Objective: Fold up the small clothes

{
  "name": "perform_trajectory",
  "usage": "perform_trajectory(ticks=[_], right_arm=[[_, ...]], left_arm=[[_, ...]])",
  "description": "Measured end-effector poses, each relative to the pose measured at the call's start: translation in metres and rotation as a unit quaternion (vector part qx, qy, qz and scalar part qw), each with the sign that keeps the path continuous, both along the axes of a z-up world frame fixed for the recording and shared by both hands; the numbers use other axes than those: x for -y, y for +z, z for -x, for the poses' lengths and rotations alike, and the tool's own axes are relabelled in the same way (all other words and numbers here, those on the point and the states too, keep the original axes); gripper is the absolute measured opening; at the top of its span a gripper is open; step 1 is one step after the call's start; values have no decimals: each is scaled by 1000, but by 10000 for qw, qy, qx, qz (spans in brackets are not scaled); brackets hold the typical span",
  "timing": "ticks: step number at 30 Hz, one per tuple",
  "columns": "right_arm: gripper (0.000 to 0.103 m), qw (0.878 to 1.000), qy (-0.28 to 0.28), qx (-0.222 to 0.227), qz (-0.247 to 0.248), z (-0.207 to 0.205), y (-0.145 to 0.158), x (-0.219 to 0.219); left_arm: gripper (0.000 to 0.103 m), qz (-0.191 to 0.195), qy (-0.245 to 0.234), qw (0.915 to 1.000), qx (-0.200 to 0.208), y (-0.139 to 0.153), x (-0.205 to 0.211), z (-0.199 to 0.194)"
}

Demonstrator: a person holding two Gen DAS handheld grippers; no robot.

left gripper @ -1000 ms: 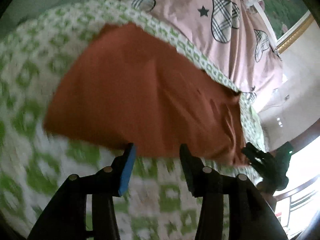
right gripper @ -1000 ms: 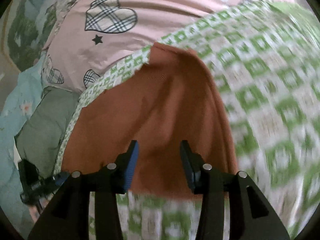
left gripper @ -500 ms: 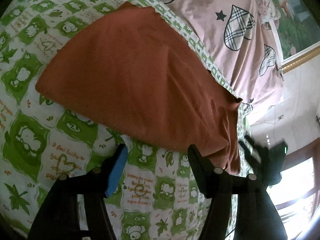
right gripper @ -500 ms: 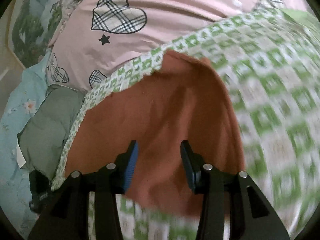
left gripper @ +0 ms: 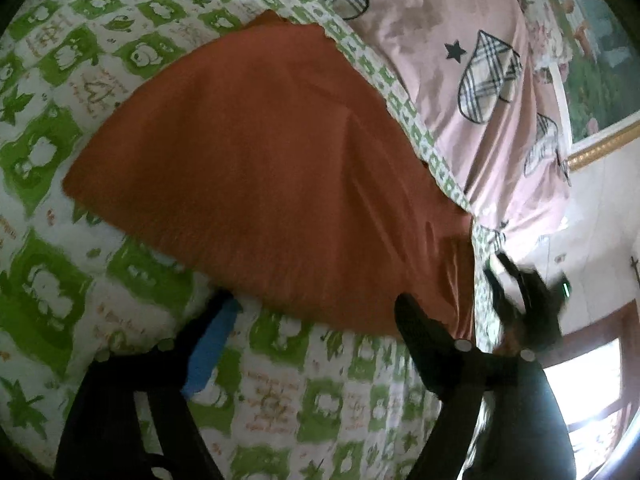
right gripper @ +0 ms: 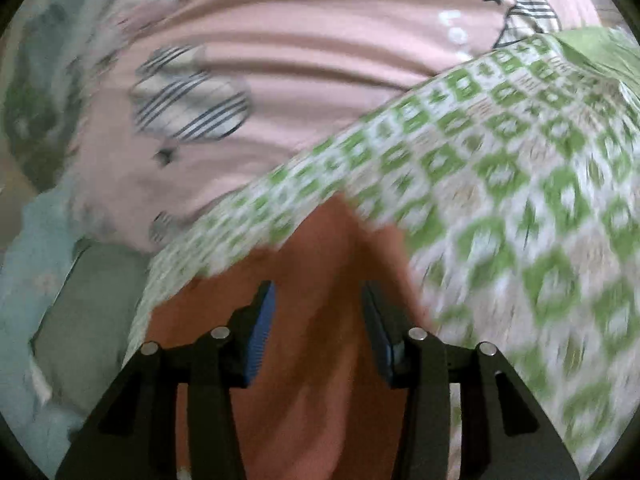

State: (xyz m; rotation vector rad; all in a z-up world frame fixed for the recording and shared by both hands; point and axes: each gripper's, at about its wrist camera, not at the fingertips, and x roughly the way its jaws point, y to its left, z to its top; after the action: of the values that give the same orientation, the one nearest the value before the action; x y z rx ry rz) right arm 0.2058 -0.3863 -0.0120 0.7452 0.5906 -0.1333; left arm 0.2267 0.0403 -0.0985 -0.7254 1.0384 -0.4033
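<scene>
A rust-orange garment (left gripper: 272, 176) lies flat on a green-and-white patterned blanket (left gripper: 48, 152). My left gripper (left gripper: 316, 312) is open, its tips just short of the garment's near edge. In the left wrist view my right gripper (left gripper: 520, 300) shows as a blurred dark shape at the garment's right end. In the right wrist view my right gripper (right gripper: 318, 300) is open, low over the orange garment (right gripper: 320, 360), with cloth between and below the fingers. That view is blurred by motion.
A pink sheet with plaid hearts (left gripper: 472, 64) lies beyond the blanket. A gilt-framed picture (left gripper: 600, 80) hangs on the wall. A grey-green cushion (right gripper: 92, 320) and pale blue floral cloth (right gripper: 36, 248) lie left of the blanket (right gripper: 520, 200) in the right wrist view.
My left gripper has opened wider and come closer to the garment's near edge. My right gripper has moved forward over the garment toward its far edge.
</scene>
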Motion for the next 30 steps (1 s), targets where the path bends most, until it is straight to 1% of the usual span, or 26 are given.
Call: perform_trajectory(ticks=[2,5,6,7,8,9,11,12,14,16,18,20,21,22,24,25,27,28,29,30], right_arm=[[58,9995,252,141,-109,22,-2,-29],[60,9985,420,144,-308,47,-12,-59],[60,9981,453,135,-388,55,-16,-67],[60,9977,478,118,-457,64,-19,-76],[60,9975,492,108,-501,70,-21,-83],[60,9972,503,104,-543,75,-24,-88],[60,9963,595,96,-617,83,-27,-98],[60,9960,664,59,-589,86,-25,-101],[60,9964,664,63,-520,92,-20,-100],[60,9970,582,95,-506,95,-17,-96],[60,9974,556,71,-460,96,-17,-92],[60,9970,578,-41,-506,92,-24,-91],[60,9967,583,-94,-549,90,-26,-90],[60,9964,593,-143,-591,89,-30,-91],[60,9957,657,-178,-629,87,-33,-93],[60,9954,690,-195,-628,86,-34,-94],[60,9948,779,-237,-614,81,-35,-96],[60,9945,818,-255,-607,78,-34,-97],[60,9942,855,-267,-596,75,-33,-98],[60,9938,904,-272,-586,70,-32,-98]], left_arm=[[85,35,188,9998,10,0,1,-7],[83,140,517,9986,33,0,-3,-18],[74,118,591,9982,62,1,-3,-21],[50,26,658,9978,96,1,-4,-24],[31,-72,672,9976,118,0,-4,-28],[10,-41,626,9980,93,-4,-6,-31],[8,193,666,9975,143,-6,-15,-29],[8,219,713,9969,267,0,-20,-24],[7,207,791,9951,548,15,-32,-14],[6,134,766,9948,665,22,-42,-10],[7,-83,621,9962,605,16,-42,-12],[9,-104,567,9978,331,5,-40,-17],[13,-45,595,9979,247,0,-43,-17],[23,19,692,9975,159,-4,-47,-17],[31,106,934,9955,125,-9,-59,-16],[31,140,1018,9946,140,-9,-64,-17],[30,106,1108,9936,182,-8,-69,-19],[26,45,1106,9936,223,-6,-70,-19],[21,-80,1113,9933,312,-3,-69,-20],[11,-132,1094,9932,372,0,-68,-19]])
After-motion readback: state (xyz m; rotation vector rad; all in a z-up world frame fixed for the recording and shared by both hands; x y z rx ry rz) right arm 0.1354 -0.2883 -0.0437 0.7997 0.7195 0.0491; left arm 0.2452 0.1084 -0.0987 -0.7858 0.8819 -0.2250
